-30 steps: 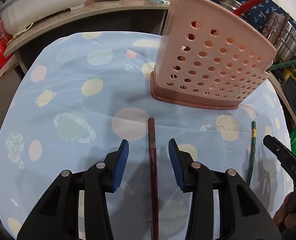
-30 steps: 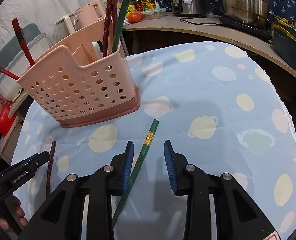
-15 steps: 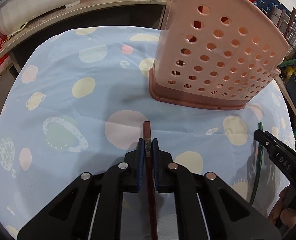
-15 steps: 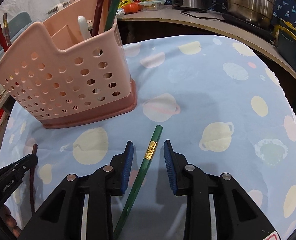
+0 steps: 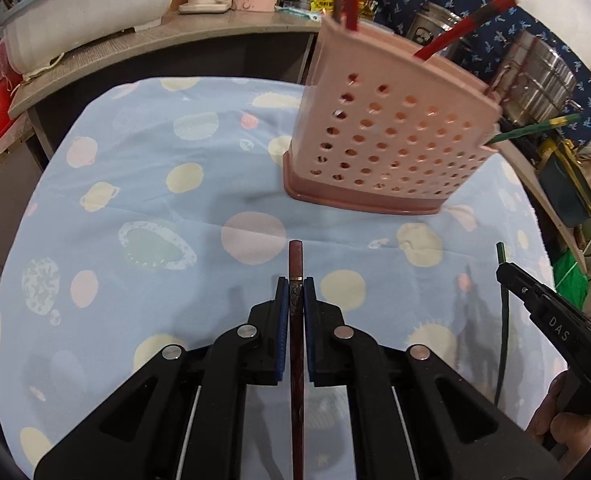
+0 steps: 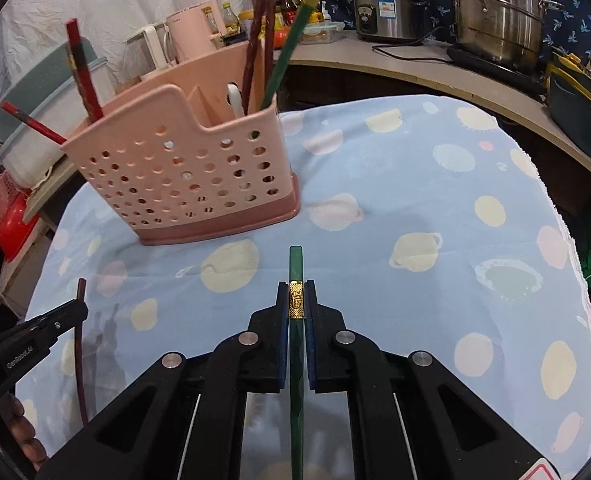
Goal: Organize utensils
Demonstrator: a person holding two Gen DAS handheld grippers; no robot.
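- Pale blue cloth [image 5: 143,184] dotted with planets and moons covers the table under both my hands, with a cluttered kitchen counter curving round behind it.
- Nearest, my left gripper [image 5: 295,300] is clamped tight on a dark brown chopstick [image 5: 295,264], the blue pads squeezing it near its blunt end, which pokes out ahead of the tips.
- My right gripper [image 6: 296,300] is pinched just as tightly on a green chopstick [image 6: 296,264], the pads pressing right on its gold band [image 6: 296,300].
- Each gripper shows at the edge of the other's view, a hand [image 5: 563,420] gripping the handle.
- Beyond the tips stands the pink perforated utensil holder [image 6: 183,168] on the cloth, well apart from both held chopsticks.
- Red, brown and green chopsticks already stand in its compartments, along with a white handle [image 6: 234,98].
- Farthest back, steel pots [image 6: 495,8] and a pink kettle [image 6: 193,30] sit on the counter.
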